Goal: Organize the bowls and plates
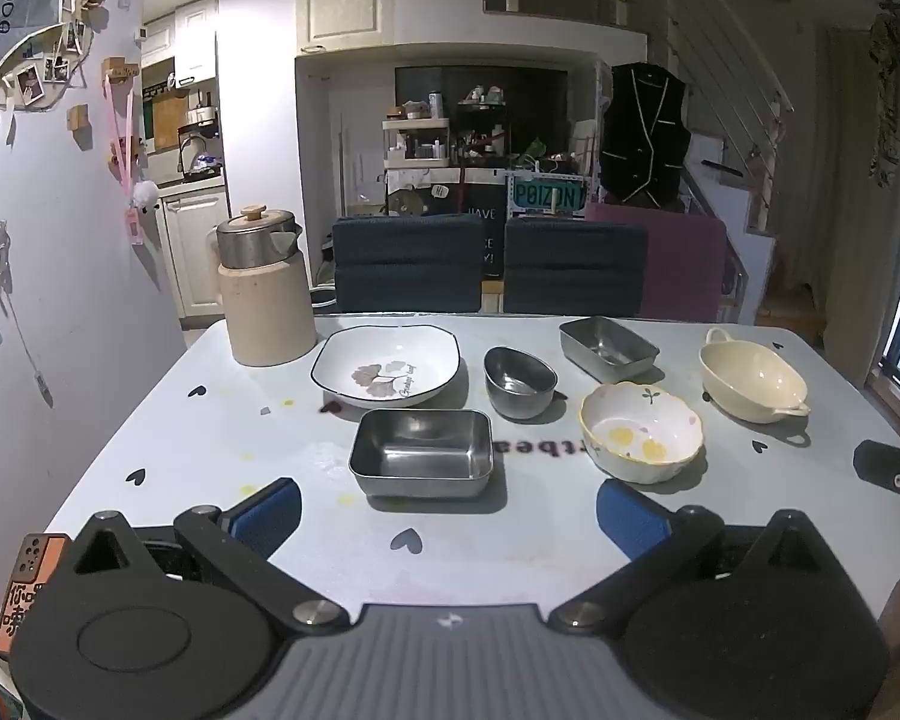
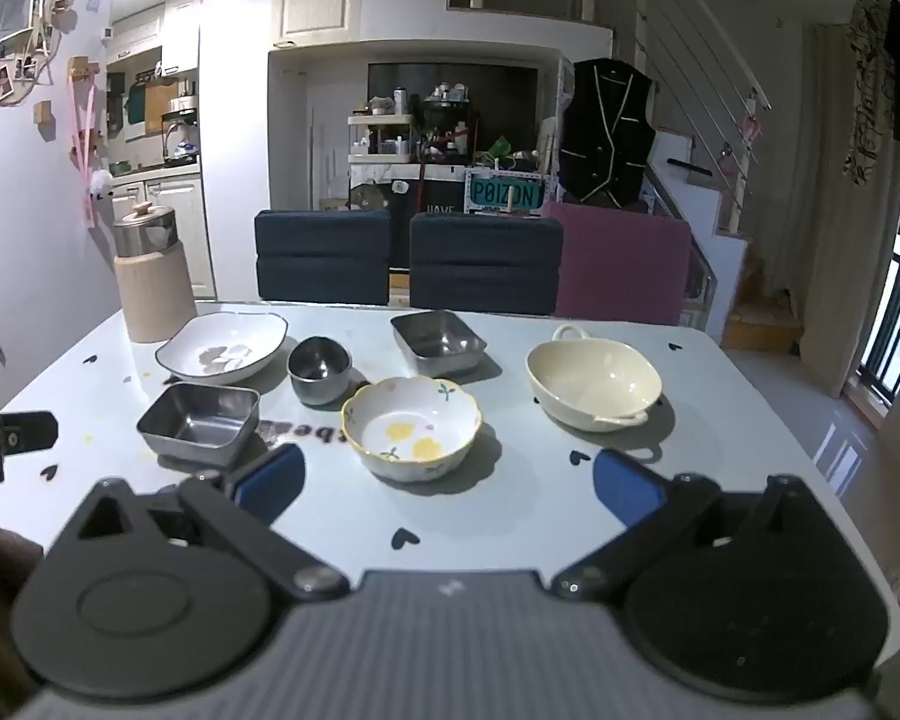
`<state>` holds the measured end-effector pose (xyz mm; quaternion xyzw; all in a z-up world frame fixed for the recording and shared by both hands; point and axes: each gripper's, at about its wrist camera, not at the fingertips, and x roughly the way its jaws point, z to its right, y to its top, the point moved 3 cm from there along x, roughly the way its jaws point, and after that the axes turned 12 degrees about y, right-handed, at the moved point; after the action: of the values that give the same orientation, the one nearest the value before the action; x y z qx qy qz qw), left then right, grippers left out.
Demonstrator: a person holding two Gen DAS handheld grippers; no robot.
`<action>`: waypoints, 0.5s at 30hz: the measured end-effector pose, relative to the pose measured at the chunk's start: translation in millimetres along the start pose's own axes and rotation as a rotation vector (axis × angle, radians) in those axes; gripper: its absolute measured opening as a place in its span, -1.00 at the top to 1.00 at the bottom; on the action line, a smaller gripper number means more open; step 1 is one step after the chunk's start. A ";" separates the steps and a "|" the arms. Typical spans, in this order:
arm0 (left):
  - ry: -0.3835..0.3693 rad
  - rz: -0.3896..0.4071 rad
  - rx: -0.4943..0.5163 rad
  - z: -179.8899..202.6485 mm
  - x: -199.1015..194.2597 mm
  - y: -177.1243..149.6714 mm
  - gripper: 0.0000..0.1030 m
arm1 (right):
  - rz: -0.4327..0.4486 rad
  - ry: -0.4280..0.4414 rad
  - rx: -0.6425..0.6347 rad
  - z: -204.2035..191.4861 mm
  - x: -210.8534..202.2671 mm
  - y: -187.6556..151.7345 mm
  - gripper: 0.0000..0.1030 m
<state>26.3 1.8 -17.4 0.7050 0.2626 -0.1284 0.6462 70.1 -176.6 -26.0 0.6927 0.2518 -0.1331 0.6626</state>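
The left gripper (image 1: 448, 510) stands wide, nothing between its blue pads, above the near edge of the worktop (image 1: 150, 420). The right gripper (image 2: 448, 489) is wide too and holds nothing, just beside it at the same edge.

Near the far left corner stands a beige jug (image 1: 264, 294) with a steel top. Beside it, along the far edge, lies the white square plate (image 1: 386, 367) with a leaf print. Towards the right edge rests the cream bowl (image 2: 594, 383) with two handles. The flower bowl (image 2: 411, 425) with a yellow rim sits in the middle, nearer to the near edge. One steel tray (image 1: 420, 450) lies closer to the near edge on the left, another steel tray (image 1: 608, 347) near the far edge. Between them stands the small steel bowl (image 1: 519, 381), the smallest dish.
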 end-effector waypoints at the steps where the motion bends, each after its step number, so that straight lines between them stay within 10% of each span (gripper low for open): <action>1: 0.000 -0.001 -0.001 0.0 0.1 -0.2 -1.00 | -0.001 -0.001 -0.001 -0.4 0.2 0.1 -1.00; 15: 0.001 -0.002 -0.001 0.9 0.0 -1.1 -1.00 | -0.004 -0.003 -0.007 -1.7 2.4 -0.8 -1.00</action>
<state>25.9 0.9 -18.4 0.7045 0.2637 -0.1287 0.6462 71.5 -174.5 -27.7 0.6898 0.2525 -0.1348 0.6650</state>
